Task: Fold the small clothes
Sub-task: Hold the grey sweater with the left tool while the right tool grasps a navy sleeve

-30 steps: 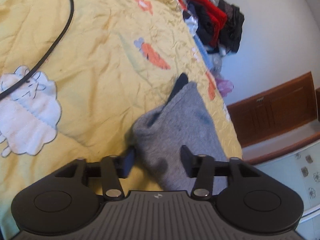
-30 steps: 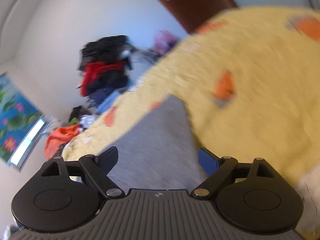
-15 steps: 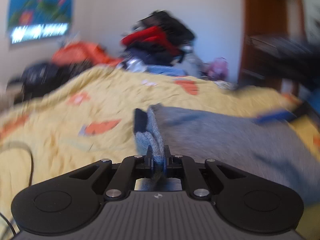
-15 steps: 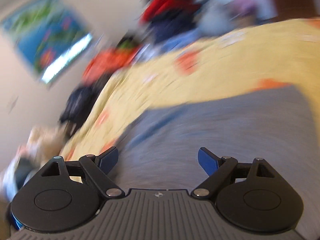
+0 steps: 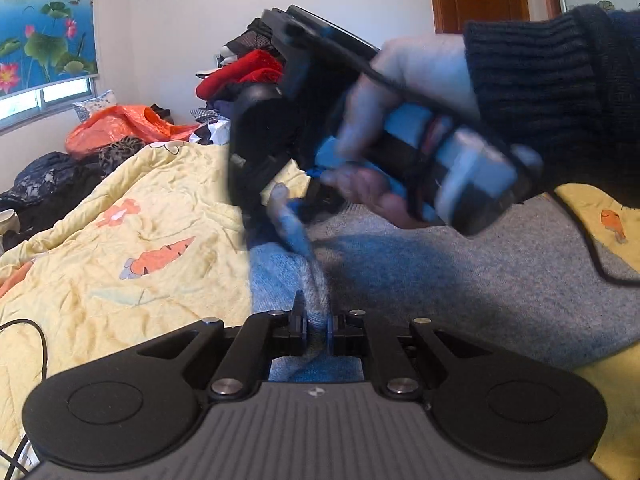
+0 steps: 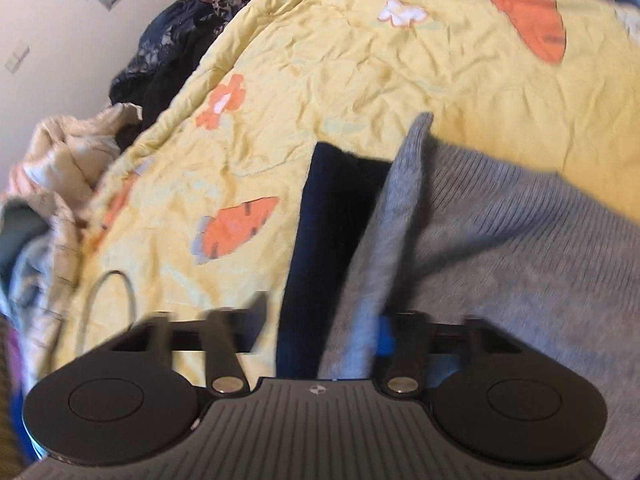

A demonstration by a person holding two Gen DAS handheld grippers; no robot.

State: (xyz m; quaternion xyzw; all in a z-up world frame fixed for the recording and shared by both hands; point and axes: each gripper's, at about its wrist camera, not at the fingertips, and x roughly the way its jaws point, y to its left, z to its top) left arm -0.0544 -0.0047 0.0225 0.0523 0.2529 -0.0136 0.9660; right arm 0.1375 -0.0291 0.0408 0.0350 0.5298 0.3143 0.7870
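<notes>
Left tool point(image 5: 316, 326) pinches grey garment point(image 5: 480, 280); right tool point(image 6: 320, 328) closing on its edge

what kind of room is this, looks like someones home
Most likely a bedroom in a home. The work surface is a bed covered by a yellow quilt printed with carrots, a heap of clothes is piled against the wall behind it, and a lotus-pond picture hangs above a window.

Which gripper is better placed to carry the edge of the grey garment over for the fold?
Probably the left gripper: it is already shut on the grey garment. The right gripper is closing, with the edge between its jaws.
</notes>
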